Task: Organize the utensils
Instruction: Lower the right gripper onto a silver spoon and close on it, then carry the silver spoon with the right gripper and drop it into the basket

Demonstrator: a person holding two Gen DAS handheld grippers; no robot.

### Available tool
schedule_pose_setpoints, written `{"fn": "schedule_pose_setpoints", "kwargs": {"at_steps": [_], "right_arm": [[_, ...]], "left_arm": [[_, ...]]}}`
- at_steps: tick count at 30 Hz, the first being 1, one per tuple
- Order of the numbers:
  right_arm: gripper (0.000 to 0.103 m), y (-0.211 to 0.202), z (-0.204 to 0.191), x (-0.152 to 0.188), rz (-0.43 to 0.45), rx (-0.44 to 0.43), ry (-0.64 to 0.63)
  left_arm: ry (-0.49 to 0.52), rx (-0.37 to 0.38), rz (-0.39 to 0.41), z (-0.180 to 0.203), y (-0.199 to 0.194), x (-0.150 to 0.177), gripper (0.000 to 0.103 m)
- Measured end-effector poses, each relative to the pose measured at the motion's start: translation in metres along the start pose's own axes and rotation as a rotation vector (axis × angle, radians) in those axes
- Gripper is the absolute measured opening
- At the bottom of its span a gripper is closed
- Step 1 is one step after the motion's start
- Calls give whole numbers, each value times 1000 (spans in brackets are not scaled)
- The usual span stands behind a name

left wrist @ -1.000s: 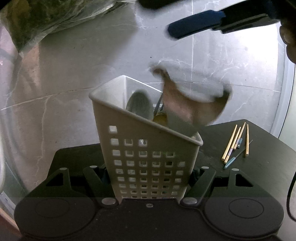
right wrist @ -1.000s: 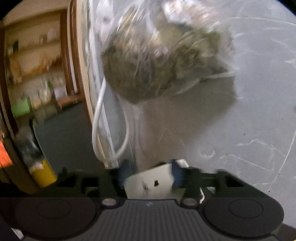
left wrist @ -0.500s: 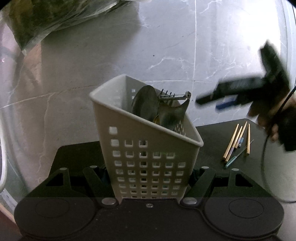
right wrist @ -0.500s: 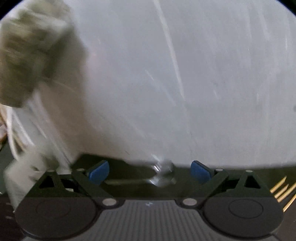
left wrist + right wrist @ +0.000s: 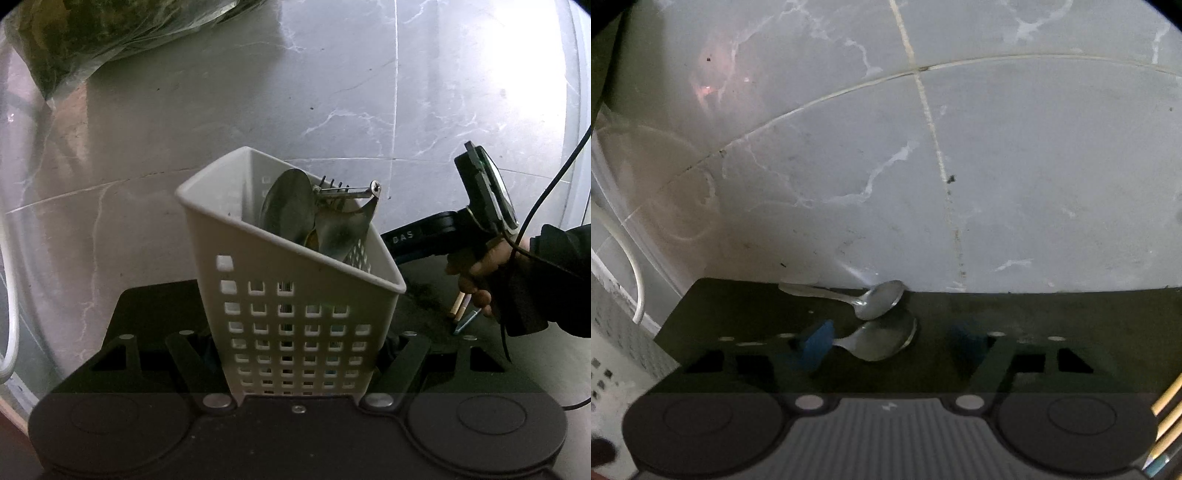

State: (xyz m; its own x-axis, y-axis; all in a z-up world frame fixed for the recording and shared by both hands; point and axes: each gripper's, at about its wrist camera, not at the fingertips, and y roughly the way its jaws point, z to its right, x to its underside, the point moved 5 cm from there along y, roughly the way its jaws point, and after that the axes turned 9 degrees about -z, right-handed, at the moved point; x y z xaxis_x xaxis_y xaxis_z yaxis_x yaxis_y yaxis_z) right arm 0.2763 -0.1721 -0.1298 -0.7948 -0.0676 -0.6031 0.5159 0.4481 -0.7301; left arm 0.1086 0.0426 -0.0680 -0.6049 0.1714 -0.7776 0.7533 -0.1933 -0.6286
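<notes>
Two spoons [image 5: 882,339] are seen lying on the dark table [image 5: 1071,317] directly ahead of the right gripper [image 5: 890,343], at the far edge by the tiled wall [image 5: 849,147]. The nearer spoon is found between the blue pads [image 5: 816,345]: its bowl sits toward the right pad, and its handle runs leftward to the left pad, so the long axis lies roughly across the gap, not along the fingers. The second spoon [image 5: 849,297] is just beyond it, handle also leftward, bowls almost touching. The right jaws are about half open and closing; the near spoon is between them, but no pad pressure on it can be confirmed.

The caddy [image 5: 295,295] is clamped by the left gripper [image 5: 295,343] at its lower walls, jaws at their narrowest, and is held tilted. A spoon bowl [image 5: 288,210], a fork and other metal pieces are already in it.

Judgement: the right hand [image 5: 480,273] is the nearer one to the spoons. A grip across the handle or neck would be needed, since the bowl is wide and curved and could slip. Chopsticks [image 5: 1167,410] lie at the right, still on the table.
</notes>
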Motion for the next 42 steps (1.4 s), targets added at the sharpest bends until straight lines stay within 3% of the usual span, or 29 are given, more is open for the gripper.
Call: {"fn": "schedule_pose_setpoints", "kwargs": {"at_steps": [2,5,11,17,30,37,42], "right_arm": [[44,1,-5,2,1,12,-6],[13,1,-5,4,-4,0,20],[7,-8,-4,15,7,-15,75],[1,-66,-10,22,118,-4,97],[1,-196,-81,-10,279,186,-186],[1,-266,-147,-22,391,157,-338],[1,-281,-187,-23,396,142,-476]], "left_arm": [[0,-1,0,1,0,0,76],[1,0,0,1,-1,1,76],[-2,5,2,-1,-1,2,76],[4,12,4,-4,-1,2,76],[14,33,22,-7,-2,7,76],[20,42,30,-8,-4,9,76],[22,44,34,-8,-4,10,76]]}}
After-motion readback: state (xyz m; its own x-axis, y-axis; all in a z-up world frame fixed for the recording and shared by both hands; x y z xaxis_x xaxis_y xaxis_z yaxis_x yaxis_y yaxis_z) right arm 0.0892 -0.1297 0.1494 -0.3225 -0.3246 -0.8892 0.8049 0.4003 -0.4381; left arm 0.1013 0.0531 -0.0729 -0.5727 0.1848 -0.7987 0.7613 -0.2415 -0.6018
